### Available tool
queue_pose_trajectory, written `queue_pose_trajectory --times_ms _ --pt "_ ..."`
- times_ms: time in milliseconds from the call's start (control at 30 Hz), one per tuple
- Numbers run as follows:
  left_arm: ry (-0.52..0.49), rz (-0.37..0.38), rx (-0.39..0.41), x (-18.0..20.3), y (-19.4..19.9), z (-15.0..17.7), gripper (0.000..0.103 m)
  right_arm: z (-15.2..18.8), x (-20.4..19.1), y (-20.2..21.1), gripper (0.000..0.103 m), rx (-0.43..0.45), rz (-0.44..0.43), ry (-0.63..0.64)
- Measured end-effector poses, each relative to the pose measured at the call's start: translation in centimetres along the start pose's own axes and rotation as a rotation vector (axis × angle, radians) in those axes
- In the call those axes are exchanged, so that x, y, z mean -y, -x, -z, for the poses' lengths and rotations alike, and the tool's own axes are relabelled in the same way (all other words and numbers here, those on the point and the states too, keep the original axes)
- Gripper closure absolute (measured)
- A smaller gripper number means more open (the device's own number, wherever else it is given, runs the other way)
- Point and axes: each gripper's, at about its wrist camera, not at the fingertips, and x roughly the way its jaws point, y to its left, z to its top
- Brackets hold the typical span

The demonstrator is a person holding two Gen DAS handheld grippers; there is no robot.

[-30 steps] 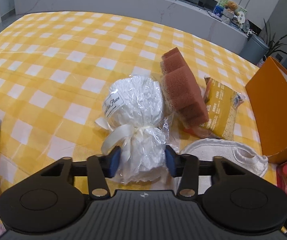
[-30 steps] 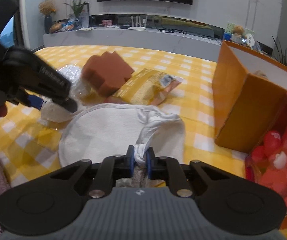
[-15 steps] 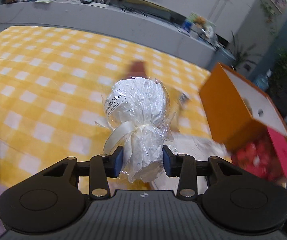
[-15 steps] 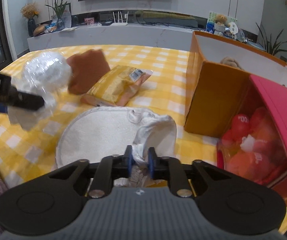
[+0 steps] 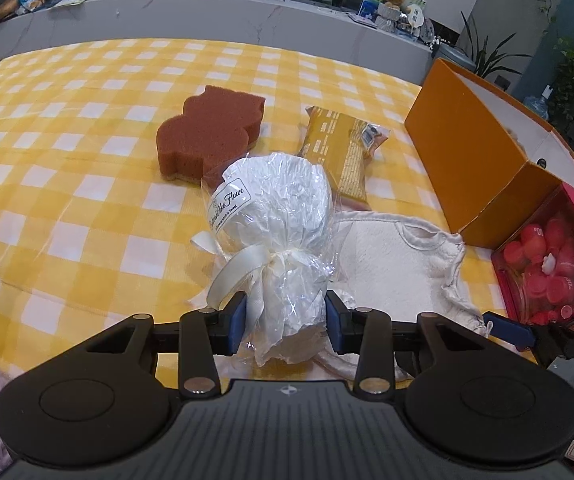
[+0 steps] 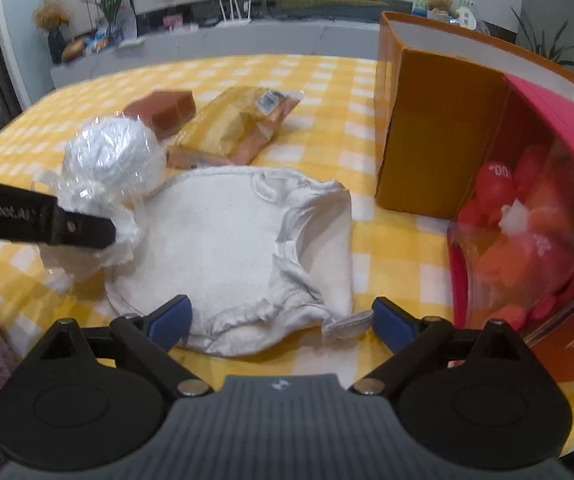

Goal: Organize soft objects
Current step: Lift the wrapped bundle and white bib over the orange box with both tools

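Observation:
My left gripper (image 5: pixel 285 326) is shut on a white cellophane-wrapped bundle (image 5: pixel 275 220) tied with a cream ribbon, held above the table. The bundle also shows in the right wrist view (image 6: pixel 113 160), at the left with a left finger (image 6: pixel 75 226) across it. My right gripper (image 6: pixel 281 320) is open and empty, its fingers either side of the near edge of a round white cloth (image 6: pixel 227 248) lying flat. The cloth also shows in the left wrist view (image 5: pixel 399 260). A brown sponge (image 5: pixel 211 136) and a yellow packet (image 5: pixel 341 152) lie beyond.
An open orange box (image 6: pixel 431 128) stands at the right, also in the left wrist view (image 5: pixel 479 152). Beside it is a red box of red items (image 6: pixel 527 232). The yellow checked tablecloth (image 5: pixel 87 128) covers the table. A grey counter runs along the back.
My right gripper has opened and let go of the white cloth, which now lies flat. My left gripper has lifted the wrapped bundle and swung it right, over the cloth's left edge.

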Motion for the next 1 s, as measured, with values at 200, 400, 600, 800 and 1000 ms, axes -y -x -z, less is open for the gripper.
queue_pose_trajectory --times_ms 200,400,600,800,1000 --pt "-0.016 -0.007 -0.006 0.2 -0.2 0.0 0.058 0.3 -0.5 0.2 0.018 0.024 -0.004 0.016" --pt "-0.027 -0.011 -0.007 0.4 -0.2 0.0 0.058 0.2 -1.8 0.7 0.075 0.051 -0.034 0.066" --pt "-0.041 -0.011 0.008 0.5 -0.2 0.1 0.057 0.2 -2.9 1.3 0.093 0.060 -0.048 0.124" --pt "-0.005 0.028 0.085 -0.1 1.3 0.3 0.058 -1.0 -2.4 3.4 0.093 0.124 -0.052 0.098" --pt "0.094 0.066 0.111 -1.1 2.8 0.0 0.058 -3.0 -1.8 7.0 0.093 0.238 -0.026 0.114"
